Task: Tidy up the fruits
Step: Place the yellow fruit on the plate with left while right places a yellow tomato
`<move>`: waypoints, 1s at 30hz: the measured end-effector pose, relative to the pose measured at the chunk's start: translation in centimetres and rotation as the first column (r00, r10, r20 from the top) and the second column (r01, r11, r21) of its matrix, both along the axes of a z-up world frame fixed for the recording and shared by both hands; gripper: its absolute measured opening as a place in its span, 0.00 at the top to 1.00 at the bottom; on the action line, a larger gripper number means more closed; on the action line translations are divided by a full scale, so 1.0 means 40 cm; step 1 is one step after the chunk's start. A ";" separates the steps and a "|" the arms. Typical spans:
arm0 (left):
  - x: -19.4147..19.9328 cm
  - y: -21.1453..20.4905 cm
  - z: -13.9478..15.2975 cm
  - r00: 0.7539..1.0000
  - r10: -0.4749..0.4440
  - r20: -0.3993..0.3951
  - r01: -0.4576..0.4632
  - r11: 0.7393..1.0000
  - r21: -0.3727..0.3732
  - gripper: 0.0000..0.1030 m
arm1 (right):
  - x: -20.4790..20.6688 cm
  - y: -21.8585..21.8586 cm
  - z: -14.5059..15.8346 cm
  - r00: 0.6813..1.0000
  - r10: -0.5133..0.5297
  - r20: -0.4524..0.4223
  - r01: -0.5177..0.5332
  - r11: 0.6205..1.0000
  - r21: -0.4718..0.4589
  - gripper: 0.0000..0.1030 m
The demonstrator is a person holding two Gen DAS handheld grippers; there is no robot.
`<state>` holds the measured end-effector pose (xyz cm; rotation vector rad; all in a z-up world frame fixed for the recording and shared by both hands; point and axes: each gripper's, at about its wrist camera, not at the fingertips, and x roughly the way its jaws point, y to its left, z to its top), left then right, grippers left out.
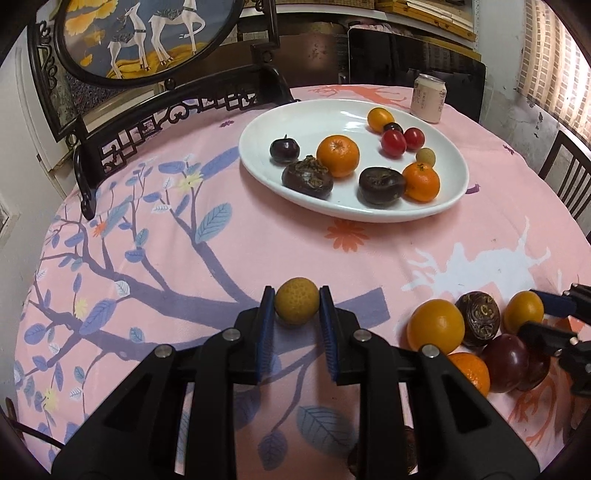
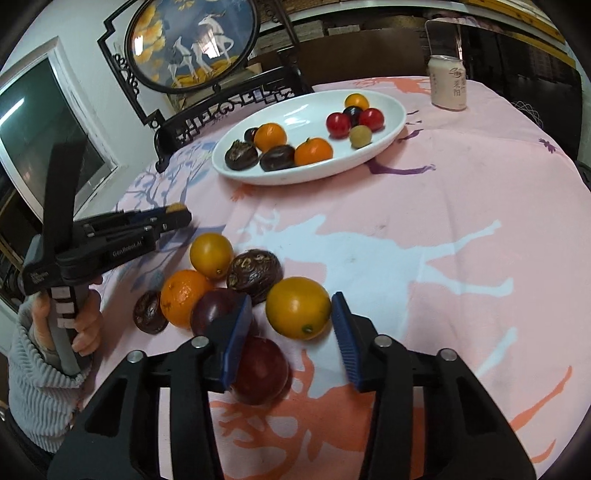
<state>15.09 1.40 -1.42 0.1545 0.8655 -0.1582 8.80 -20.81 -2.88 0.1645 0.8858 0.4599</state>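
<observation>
Pink tablecloth (image 1: 258, 258) | white plate (image 1: 295, 122) | left gripper (image 1: 296, 306) clamps longan (image 1: 296, 301) | right gripper (image 2: 291, 325) apart around yellow fruit (image 2: 297, 308)

A home dining room: tablecloth-covered table (image 1: 258, 236), carved chair (image 1: 177, 110), framed deer painting (image 1: 147, 33).

Glossy white plate (image 1: 258, 147); matt printed cloth (image 1: 221, 258); pebbled yellow fruit (image 1: 296, 301)

Table: round, pink tablecloth (image 1: 221, 229) printed with branches and deer.
Far edge: dark carved frame (image 1: 155, 110) holding an oval deer painting (image 1: 147, 33).
Right: brick wall (image 1: 554, 66), dark chair (image 1: 569, 181).
Left: white wall (image 2: 96, 48).
</observation>
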 end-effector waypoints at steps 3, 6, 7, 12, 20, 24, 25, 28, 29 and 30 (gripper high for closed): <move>0.002 0.000 0.001 1.000 0.001 -0.004 -0.001 1.000 -0.007 0.76 | 0.003 0.004 -0.003 1.000 -0.001 0.004 0.001 1.000 0.000 0.65; 0.002 0.000 0.003 1.000 -0.001 -0.001 0.001 1.000 -0.008 0.76 | 0.001 0.005 -0.001 1.000 -0.011 0.015 0.011 1.000 -0.009 0.65; 0.002 -0.001 0.004 1.000 -0.002 0.000 0.002 1.000 -0.010 0.76 | 0.001 0.007 0.001 1.000 -0.013 0.022 0.013 1.000 -0.015 0.65; -0.008 0.006 0.033 1.000 0.005 0.026 -0.005 1.000 -0.028 0.76 | 0.005 -0.017 0.029 0.995 -0.069 0.066 0.071 0.997 -0.022 0.65; 0.079 -0.042 0.124 0.997 -0.011 0.079 0.015 0.999 -0.052 0.76 | 0.125 -0.103 0.141 0.976 -0.179 0.125 0.178 0.984 0.018 0.65; 0.175 -0.055 0.137 0.996 0.043 0.083 -0.037 0.996 -0.077 0.76 | 0.225 -0.077 0.157 0.975 -0.173 0.137 0.171 0.985 0.028 0.65; 0.197 -0.050 0.138 0.995 0.059 0.079 -0.052 0.994 -0.097 0.76 | 0.251 -0.063 0.156 0.976 -0.168 0.138 0.166 0.986 0.025 0.65; 0.269 -0.030 0.126 0.994 0.102 0.038 -0.095 0.984 -0.149 0.65 | 0.320 -0.009 0.142 0.979 -0.136 0.149 0.137 0.991 0.005 0.65; 0.283 -0.026 0.120 0.994 0.109 0.030 -0.103 0.983 -0.151 0.60 | 0.341 0.011 0.131 0.981 -0.119 0.155 0.122 0.993 -0.008 0.64; 0.292 -0.020 0.110 0.992 0.123 0.025 -0.118 0.981 -0.151 0.44 | 0.350 0.020 0.122 0.982 -0.112 0.153 0.116 0.993 -0.011 0.61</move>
